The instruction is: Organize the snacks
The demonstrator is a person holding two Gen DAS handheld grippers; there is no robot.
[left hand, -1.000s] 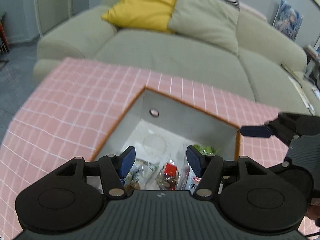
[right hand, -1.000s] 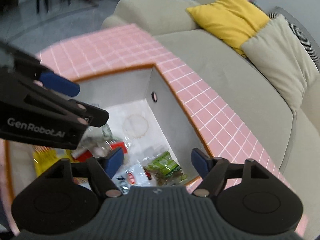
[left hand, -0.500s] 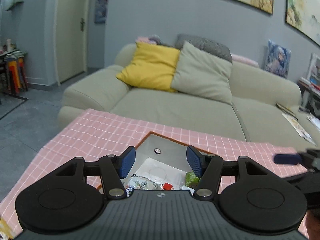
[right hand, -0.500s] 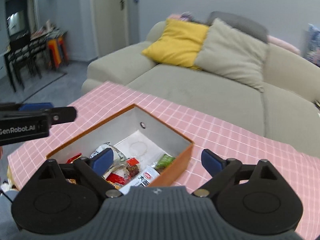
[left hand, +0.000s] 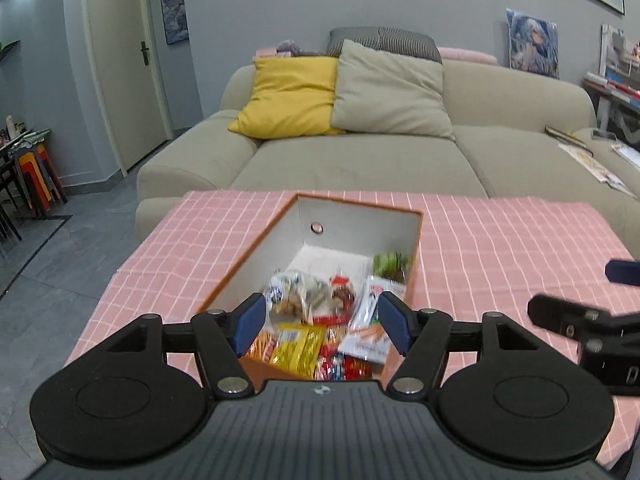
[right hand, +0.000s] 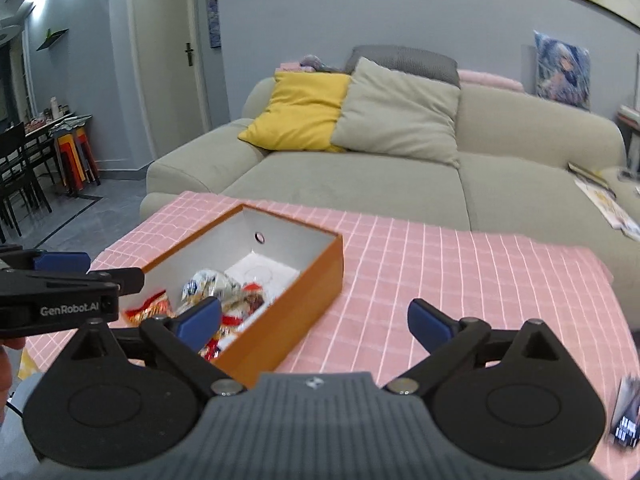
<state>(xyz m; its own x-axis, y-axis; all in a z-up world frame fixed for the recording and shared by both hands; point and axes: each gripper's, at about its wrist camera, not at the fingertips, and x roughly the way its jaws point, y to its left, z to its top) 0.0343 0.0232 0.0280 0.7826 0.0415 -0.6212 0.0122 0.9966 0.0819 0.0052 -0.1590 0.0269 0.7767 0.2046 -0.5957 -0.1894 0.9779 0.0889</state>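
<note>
An orange box (left hand: 348, 220) with grey inner walls stands on the pink checked tablecloth (left hand: 500, 248). In it lie several snacks, among them a yellow packet (left hand: 298, 344), a green packet (left hand: 390, 264) and a clear bag of sweets (left hand: 296, 294). My left gripper (left hand: 322, 320) hovers above the box's near end, its jaws opening with nothing between them. My right gripper (right hand: 314, 320) hangs over the near right side of the box (right hand: 296, 312), its jaws opening wide and empty. Each gripper shows in the other's view: the right gripper (left hand: 580, 312) and the left gripper (right hand: 60, 280).
A beige sofa (left hand: 360, 164) with a yellow cushion (left hand: 292, 96) and a beige cushion (left hand: 390, 88) runs behind the table. Magazines (left hand: 592, 164) lie on its right end. Stools and dark chairs (right hand: 40, 168) stand at far left. A dark small object (right hand: 626, 420) lies at the table's near right.
Both grippers have drawn back and up from inside the box, so the views now take in the whole box and the sofa. The right jaws have spread wider.
</note>
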